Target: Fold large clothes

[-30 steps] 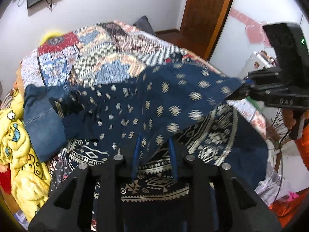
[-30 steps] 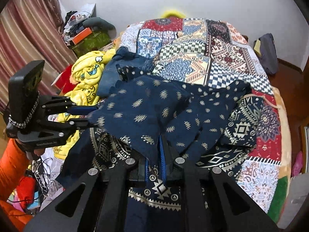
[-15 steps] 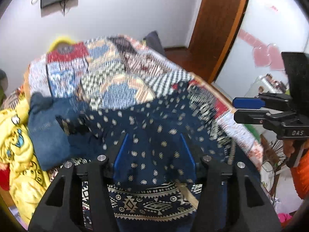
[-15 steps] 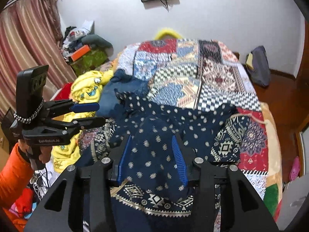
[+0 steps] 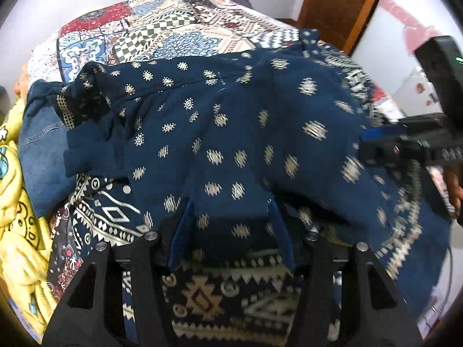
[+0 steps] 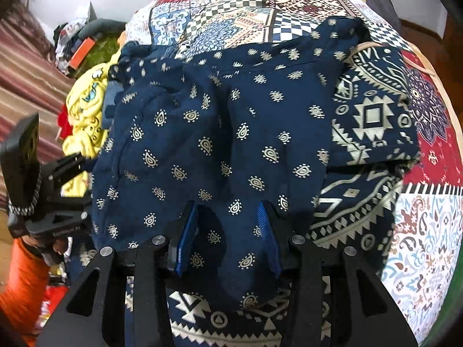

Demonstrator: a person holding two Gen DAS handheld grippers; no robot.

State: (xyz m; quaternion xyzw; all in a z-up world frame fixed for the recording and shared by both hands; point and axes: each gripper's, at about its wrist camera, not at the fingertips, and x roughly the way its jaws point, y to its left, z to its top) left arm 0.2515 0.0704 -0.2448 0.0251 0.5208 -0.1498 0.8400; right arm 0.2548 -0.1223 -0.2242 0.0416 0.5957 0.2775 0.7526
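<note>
A large navy garment (image 5: pixel 231 121) with small gold prints and a broad geometric border lies folded over itself on the bed. My left gripper (image 5: pixel 231 205) hangs open low over its near edge, and the cloth lies loose between the blue pads (image 5: pixel 185 225). My right gripper (image 6: pixel 227 206) is open in the same way over the garment (image 6: pixel 217 133), pads (image 6: pixel 186 231) apart and not pressing. Each gripper also shows at the side of the other's view, the right gripper (image 5: pixel 366 143) and the left gripper (image 6: pixel 84 179).
A patchwork quilt (image 5: pixel 162 29) covers the bed beyond the garment. A denim piece (image 5: pixel 40 150) and yellow cartoon-print cloth (image 5: pixel 17 231) lie at the left. A wooden door (image 5: pixel 341 3) stands behind. An orange sleeve (image 6: pixel 20 283) and a cluttered pile (image 6: pixel 84 46) sit left.
Both grippers were shut on the garment's lifted edge, then opened and let it go. Both have since dropped close to the bed, and the carried fold now lies flat over the lower half.
</note>
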